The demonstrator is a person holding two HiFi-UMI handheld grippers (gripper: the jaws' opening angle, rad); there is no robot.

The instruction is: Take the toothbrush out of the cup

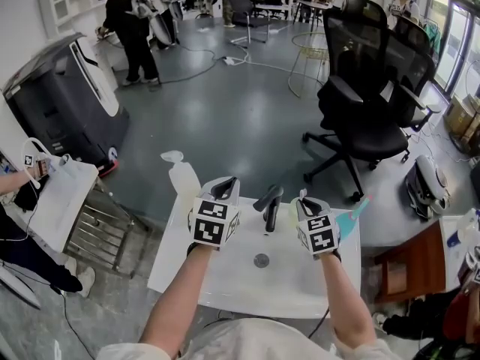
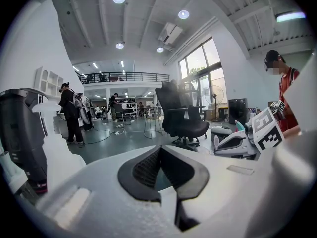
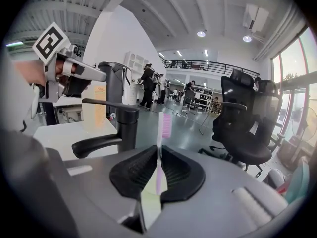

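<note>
Toothbrush (image 3: 165,125) sits pinched in our right gripper (image 3: 158,148); we should lift straight up, steadily, clearing the cup (image 3: 148,190).

Head camera looks steeply down on the tabletop (image 1: 225,283), with left claw (image 1: 223,188) and right claw (image 1: 304,201) close below. Each claw camera sits just behind its own jaws, facing roughly level across the room. All three views share the black office chair (image 1: 367,118); head and right share the faucet (image 1: 268,201).
</note>
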